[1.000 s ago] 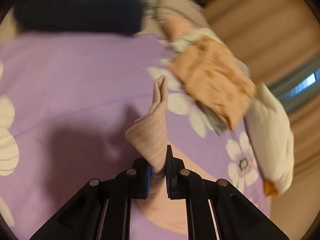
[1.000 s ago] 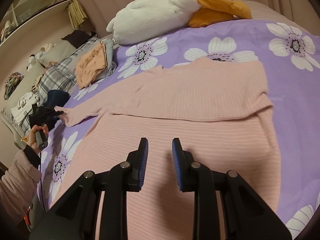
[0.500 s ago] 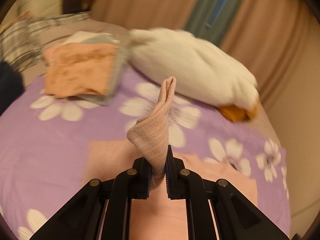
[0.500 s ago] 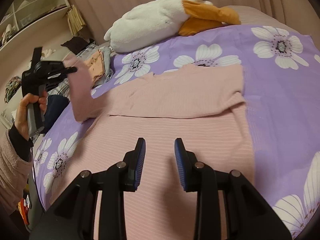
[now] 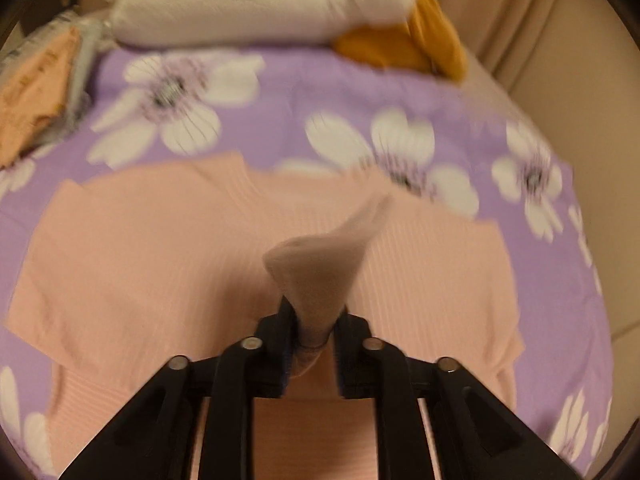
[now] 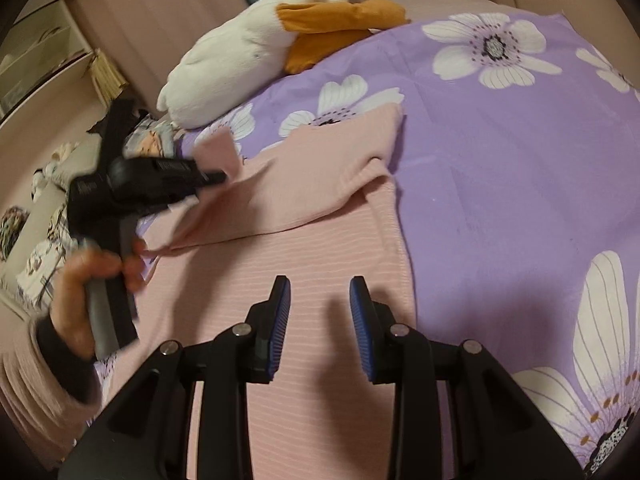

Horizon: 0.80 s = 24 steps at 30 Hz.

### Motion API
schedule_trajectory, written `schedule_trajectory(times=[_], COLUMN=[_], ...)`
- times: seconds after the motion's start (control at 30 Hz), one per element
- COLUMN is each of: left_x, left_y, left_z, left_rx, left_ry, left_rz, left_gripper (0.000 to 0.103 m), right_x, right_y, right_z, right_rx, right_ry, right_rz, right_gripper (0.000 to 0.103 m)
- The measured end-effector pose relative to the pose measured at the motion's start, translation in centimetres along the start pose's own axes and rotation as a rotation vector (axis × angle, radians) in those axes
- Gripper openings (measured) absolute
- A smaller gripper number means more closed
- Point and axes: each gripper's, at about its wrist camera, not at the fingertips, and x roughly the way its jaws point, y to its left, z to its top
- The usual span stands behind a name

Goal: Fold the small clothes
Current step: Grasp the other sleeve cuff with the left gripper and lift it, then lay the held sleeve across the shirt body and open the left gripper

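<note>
While one pink top [image 6: 320,216] lies flat, two hand-held grippers, one sleeve [image 5: 320,276] pinched.

Warm, dim indoor light tints both fisheye views, edges bowed and vignetted black. Motion blur smears the left wrist view, softening the plush goose [image 5: 256,0]. The right wrist view is sharper; the right gripper [image 6: 319,312] casts soft shadows on the pink sweater [image 6: 320,240].

Purple floral bed [image 6: 520,168], pink sweater [image 6: 320,248], plush goose [image 6: 232,64]
</note>
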Motion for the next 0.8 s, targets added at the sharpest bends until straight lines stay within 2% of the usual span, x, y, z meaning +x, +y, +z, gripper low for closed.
schedule_trajectory(times=[0.03, 0.07, 0.13, 0.23, 0.3, 0.4, 0.5, 0.6, 0.67, 0.73, 0.77, 0.8], left_x=[0.3, 0.4, 0.1, -1.1, -2.6, -5.2, -8.0, -10.0, -10.9, -11.8, -12.1, -12.4], left_y=[-0.2, -0.5, -0.5, 0.2, 1.5, 4.1, 8.3, 12.7, 15.3, 18.3, 19.7, 20.7], left_z=[-0.3, -0.7, -1.2, -1.9, -2.7, -3.8, -5.0, -6.2, -7.0, -7.8, -8.2, -8.4], left_rx=[0.008, 0.016, 0.034, 0.042, 0.026, 0.001, -0.04, -0.101, -0.152, -0.218, -0.25, -0.272], left_ry=[0.016, 0.021, 0.03, 0.049, 0.047, 0.001, -0.052, -0.093, -0.106, -0.116, -0.117, -0.119], left_rz=[-0.003, -0.009, -0.028, -0.077, -0.149, -0.17, -0.144, -0.064, -0.026, -0.005, 0.008, 0.019], left_gripper=[0.042, 0.058, 0.071, 0.072, 0.072, 0.072, 0.072, 0.072, 0.072, 0.072, 0.072, 0.072], right_x=[0.1, 0.3, 0.7, 1.6, 2.5, 4.9, 7.8, 10.8, 13.0, 14.6, 15.0, 15.4], right_y=[0.0, -0.2, -0.4, -0.5, -0.3, 0.8, 2.6, 3.9, 4.4, 5.1, 5.5, 6.3], right_z=[0.1, 0.4, 1.1, 2.7, 3.6, 5.0, 6.1, 6.7, 7.0, 7.2, 7.3, 7.5], right_rx=[0.012, 0.032, 0.065, 0.121, 0.155, 0.175, 0.163, 0.14, 0.145, 0.143, 0.123, 0.089], right_ry=[0.002, 0.005, 0.001, -0.004, 0.002, 0.032, 0.091, 0.144, 0.187, 0.215, 0.213, 0.214], right_rz=[0.003, 0.013, 0.043, 0.097, 0.153, 0.216, 0.236, 0.197, 0.166, 0.158, 0.142, 0.117], right_gripper=[0.05, 0.053, 0.054, 0.055, 0.055, 0.055, 0.055, 0.055, 0.05, 0.024, 0.018, 0.006])
